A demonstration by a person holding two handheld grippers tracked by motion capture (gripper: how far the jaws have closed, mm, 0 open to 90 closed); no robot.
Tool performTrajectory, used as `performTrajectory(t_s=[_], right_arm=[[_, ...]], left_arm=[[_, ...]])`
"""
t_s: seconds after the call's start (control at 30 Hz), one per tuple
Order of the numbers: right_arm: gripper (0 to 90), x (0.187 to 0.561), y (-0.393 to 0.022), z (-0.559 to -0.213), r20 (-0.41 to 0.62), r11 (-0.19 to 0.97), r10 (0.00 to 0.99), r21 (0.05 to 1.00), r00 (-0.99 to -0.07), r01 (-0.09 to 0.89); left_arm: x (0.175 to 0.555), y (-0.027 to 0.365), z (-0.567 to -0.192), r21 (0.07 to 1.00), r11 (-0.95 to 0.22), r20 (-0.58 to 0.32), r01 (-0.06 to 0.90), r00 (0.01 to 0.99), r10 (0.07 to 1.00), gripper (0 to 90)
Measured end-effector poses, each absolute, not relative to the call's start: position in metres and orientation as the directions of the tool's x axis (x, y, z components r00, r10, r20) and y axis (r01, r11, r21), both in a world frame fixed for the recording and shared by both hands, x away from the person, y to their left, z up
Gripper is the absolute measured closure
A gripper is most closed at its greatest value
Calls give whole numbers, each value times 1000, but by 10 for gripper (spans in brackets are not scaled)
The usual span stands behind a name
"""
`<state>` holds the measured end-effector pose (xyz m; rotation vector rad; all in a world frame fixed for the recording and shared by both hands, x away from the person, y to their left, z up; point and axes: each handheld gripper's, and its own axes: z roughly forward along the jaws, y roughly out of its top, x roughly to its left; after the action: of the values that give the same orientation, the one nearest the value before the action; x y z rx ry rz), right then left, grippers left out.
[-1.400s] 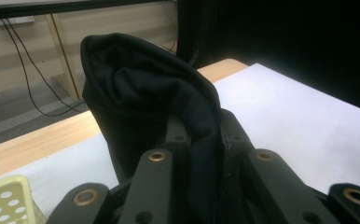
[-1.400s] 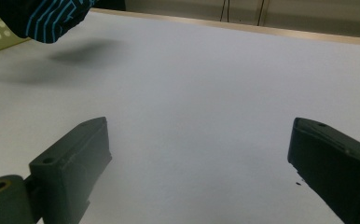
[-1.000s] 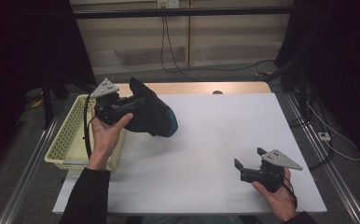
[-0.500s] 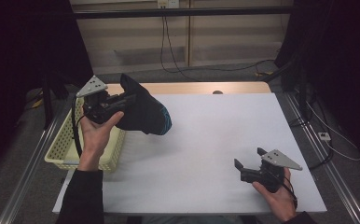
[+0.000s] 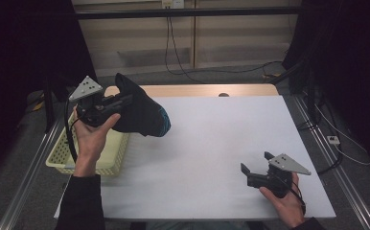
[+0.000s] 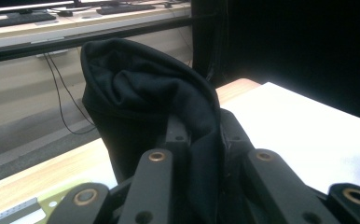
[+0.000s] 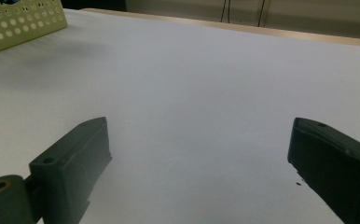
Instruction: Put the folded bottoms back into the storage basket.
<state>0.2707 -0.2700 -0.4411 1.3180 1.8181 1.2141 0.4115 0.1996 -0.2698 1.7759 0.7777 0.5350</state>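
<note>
Left hand (image 5: 91, 139) raised, palm up, forearm in dark sleeve entering from bottom edge. Left gripper (image 5: 125, 103) lifted clear of the surface, pointing right, jaws drawn in tight on a black garment (image 5: 142, 112). Right hand (image 5: 281, 199) low at the near right. Right gripper (image 5: 256, 165) points left, jaws spread wide, nothing between them.

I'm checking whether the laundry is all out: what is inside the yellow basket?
The basket shows bare perforated floor near its front. The left gripper, its hand and the black garment it holds cover the rest, so that part cannot be judged.
</note>
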Motion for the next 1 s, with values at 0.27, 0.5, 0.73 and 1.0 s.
performTrajectory(t_s=[0.27,0.5,0.73,1.0], right_arm=[[54,270,-270,-441,54,97,939,907,-340,410],[54,269,-270,-440,47,100,938,911,-342,399],[54,269,-269,-440,44,106,936,911,-350,398],[53,269,-269,-440,46,104,937,909,-346,403]], left_arm=[[406,207,-266,946,-209,-12,247,674,739,782],[399,216,-259,950,-198,-11,240,663,749,782],[391,229,-254,956,-185,-11,230,653,757,782],[387,248,-252,957,-173,-16,233,637,771,781]])
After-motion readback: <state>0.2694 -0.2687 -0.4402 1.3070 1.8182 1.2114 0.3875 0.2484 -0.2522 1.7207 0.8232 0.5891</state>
